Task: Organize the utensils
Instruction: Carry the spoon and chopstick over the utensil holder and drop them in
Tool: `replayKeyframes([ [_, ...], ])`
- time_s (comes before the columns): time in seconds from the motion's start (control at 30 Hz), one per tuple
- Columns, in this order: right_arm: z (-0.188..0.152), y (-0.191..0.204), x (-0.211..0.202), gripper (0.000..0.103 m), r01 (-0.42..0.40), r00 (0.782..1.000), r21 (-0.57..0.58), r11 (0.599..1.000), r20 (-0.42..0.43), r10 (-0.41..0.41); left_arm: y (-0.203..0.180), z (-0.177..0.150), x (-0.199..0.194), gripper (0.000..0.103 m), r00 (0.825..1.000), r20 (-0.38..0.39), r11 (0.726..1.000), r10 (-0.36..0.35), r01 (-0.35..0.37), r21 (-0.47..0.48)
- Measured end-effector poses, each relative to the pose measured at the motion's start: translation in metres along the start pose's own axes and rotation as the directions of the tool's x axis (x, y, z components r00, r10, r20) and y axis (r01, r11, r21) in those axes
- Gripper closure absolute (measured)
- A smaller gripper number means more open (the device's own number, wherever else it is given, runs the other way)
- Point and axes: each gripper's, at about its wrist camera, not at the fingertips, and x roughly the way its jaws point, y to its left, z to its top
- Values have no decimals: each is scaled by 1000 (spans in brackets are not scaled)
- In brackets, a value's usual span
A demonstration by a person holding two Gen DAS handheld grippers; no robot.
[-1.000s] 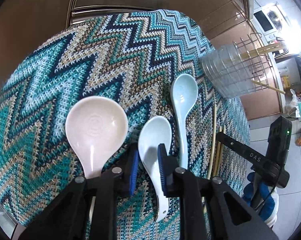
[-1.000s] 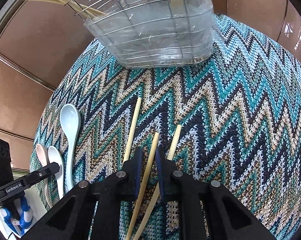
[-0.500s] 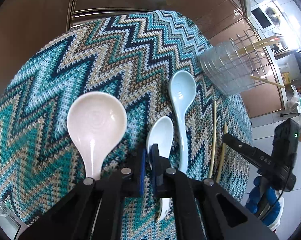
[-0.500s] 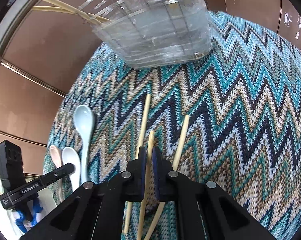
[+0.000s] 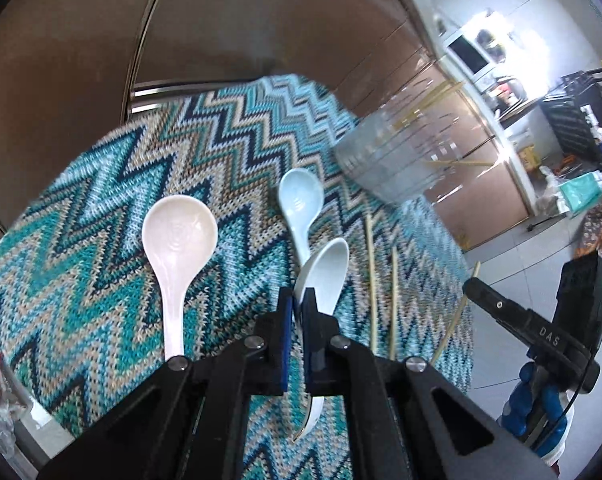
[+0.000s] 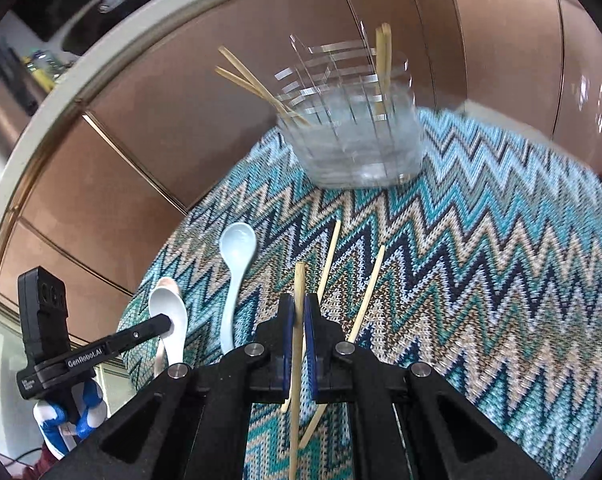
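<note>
Left gripper clamped on white spoon; right gripper on chopstick; both seemingly clear of cloth.

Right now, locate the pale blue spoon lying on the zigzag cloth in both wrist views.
Left wrist view: the pale blue spoon lies right of centre, bowl up-frame, beyond the shut left gripper.
Right wrist view: the same spoon lies left of centre, left of the loose chopsticks.
Shared landmark: the wire utensil basket at the cloth's far edge.
</note>
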Motion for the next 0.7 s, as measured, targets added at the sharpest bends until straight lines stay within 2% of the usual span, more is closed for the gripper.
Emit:
replayKeyframes([
  [0.23,-11,18,-35,97,13,994,-38,999,111,-8,-17,-3,-40,99,994,108,999,-29,25,37],
  [0.43,-6,26,-66,97,18,979,-81,997,206,-1,-43,9,-73,99,978,196,995,-64,48,88],
  [0.57,7,32,-83,97,-1,956,-116,993,293,35,-67,25,-81,99,966,239,990,-103,78,114],
  [0.67,25,37,-100,97,-5,926,-148,989,373,61,-95,44,-85,99,949,283,983,-141,101,151],
  [0.7,35,39,-106,97,-4,909,-161,987,411,70,-105,52,-85,99,942,299,980,-155,109,164],
])
